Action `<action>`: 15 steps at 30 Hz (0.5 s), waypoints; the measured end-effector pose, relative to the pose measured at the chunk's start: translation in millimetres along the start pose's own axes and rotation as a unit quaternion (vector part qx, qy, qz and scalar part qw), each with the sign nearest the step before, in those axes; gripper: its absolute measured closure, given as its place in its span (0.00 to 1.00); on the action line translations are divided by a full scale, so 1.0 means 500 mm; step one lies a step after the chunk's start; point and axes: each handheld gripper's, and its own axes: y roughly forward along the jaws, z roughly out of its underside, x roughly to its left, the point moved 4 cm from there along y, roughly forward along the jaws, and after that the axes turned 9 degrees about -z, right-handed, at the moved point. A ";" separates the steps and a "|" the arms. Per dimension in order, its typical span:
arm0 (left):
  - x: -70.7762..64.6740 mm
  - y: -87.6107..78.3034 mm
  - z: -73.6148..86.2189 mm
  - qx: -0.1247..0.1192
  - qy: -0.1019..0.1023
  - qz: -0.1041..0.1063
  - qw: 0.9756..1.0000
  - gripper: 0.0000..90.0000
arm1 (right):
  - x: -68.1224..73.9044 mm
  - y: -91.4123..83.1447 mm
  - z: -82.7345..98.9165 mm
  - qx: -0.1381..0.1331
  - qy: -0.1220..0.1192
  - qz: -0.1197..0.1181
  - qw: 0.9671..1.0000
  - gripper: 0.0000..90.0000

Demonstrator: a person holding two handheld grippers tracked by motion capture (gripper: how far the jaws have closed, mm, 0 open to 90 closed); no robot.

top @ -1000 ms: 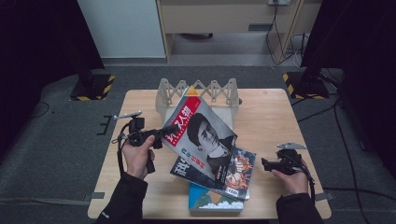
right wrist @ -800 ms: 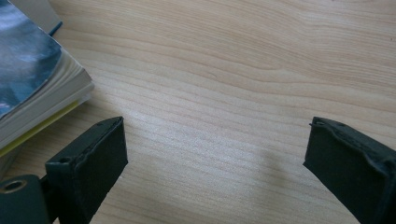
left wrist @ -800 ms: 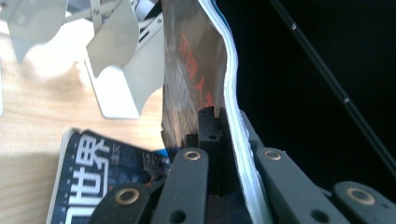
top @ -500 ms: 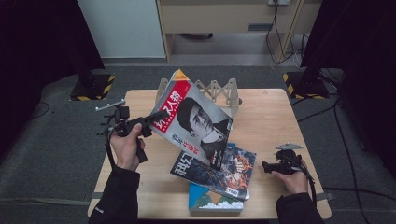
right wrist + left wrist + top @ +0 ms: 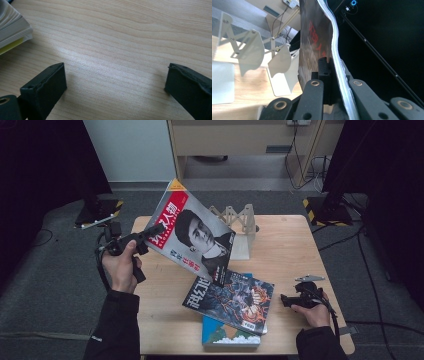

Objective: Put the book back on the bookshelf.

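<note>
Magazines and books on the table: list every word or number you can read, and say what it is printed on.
Red-banner magazine, clamped in the left hand-held gripper: large white Chinese title, too blurred to quote.
Dark illustrated magazine lying flat: big white characters, not legible.
Blue book beneath it: no text readable.
The magazine's back: red marks, blurred.

Looks like a lab or recording studio from my feed. Small wooden desk [image 5: 295, 245] stands alone on grey carpet [image 5: 55, 285]. Black curtains [image 5: 40, 160] hang at both sides. Stand bases with yellow-black hazard tape [image 5: 312, 205] sit on the floor left and right. Loose cables [image 5: 305, 150] run to a wall socket behind a plain cabinet [image 5: 240, 140]. Nothing domestic about it.
</note>
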 end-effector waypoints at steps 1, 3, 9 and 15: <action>0.001 -0.004 -0.004 -0.002 0.001 -0.001 1.000 0.95 | -0.001 0.001 0.001 -0.001 0.000 0.000 1.000 0.04; 0.004 -0.014 -0.010 -0.006 0.003 -0.004 1.000 0.95 | -0.001 0.001 0.001 -0.003 0.001 -0.001 1.000 0.03; 0.023 -0.050 -0.023 -0.014 0.006 -0.018 1.000 0.95 | -0.003 0.002 0.003 -0.007 0.000 0.000 1.000 0.02; 0.051 -0.080 -0.034 -0.021 0.008 -0.040 0.999 0.95 | -0.003 0.002 0.004 -0.011 -0.001 -0.001 1.000 0.02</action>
